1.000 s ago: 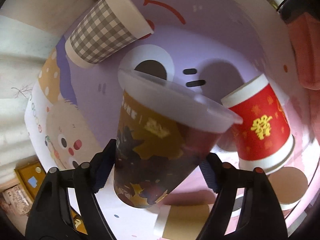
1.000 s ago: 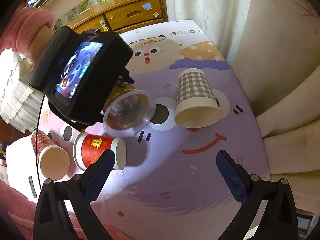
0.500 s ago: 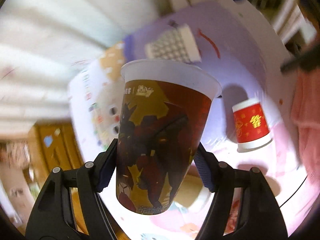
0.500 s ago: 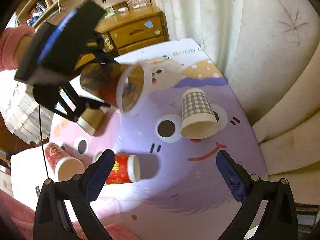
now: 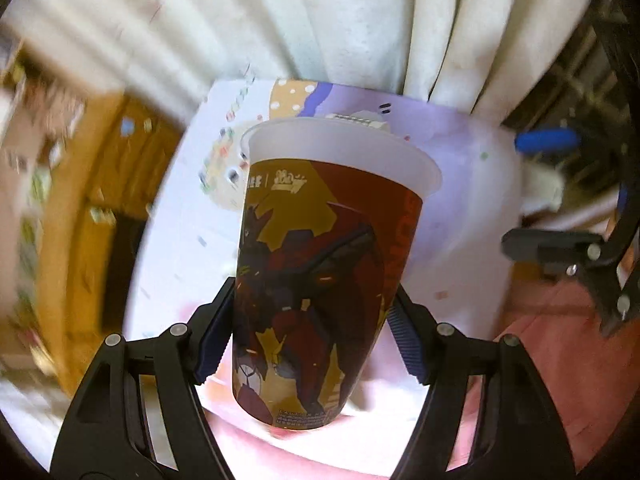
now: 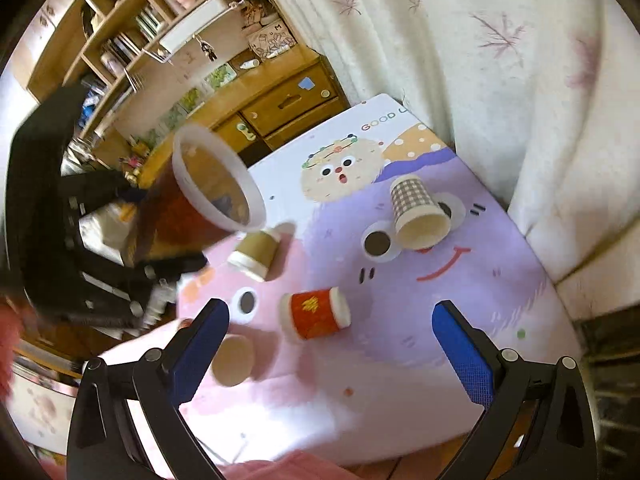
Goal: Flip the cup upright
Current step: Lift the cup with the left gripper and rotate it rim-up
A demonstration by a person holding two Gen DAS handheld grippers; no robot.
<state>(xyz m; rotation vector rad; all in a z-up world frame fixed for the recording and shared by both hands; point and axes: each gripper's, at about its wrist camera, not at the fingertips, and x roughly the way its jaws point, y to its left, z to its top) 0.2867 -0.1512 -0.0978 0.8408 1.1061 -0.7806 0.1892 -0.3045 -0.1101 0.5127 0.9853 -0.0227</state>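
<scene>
**Cup in air, rim up, needs setting down**

Printed cup (image 5: 320, 280) centre frame, clamped in my left gripper (image 5: 310, 344), off the table (image 6: 500, 300). I'd level it, lower straight, then release. Right gripper (image 6: 330, 344) gapes empty. A second ago the mouth faced sideways; now mostly upward.

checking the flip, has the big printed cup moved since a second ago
Yes. In the right wrist view the printed cup has risen up and back from beside the checked cup, now high over the table's far-left side.

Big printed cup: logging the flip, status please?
Left gripper shut on printed cup, airborne, mouth up. Right gripper open, empty. Checked cup, red cup lying below.
</scene>
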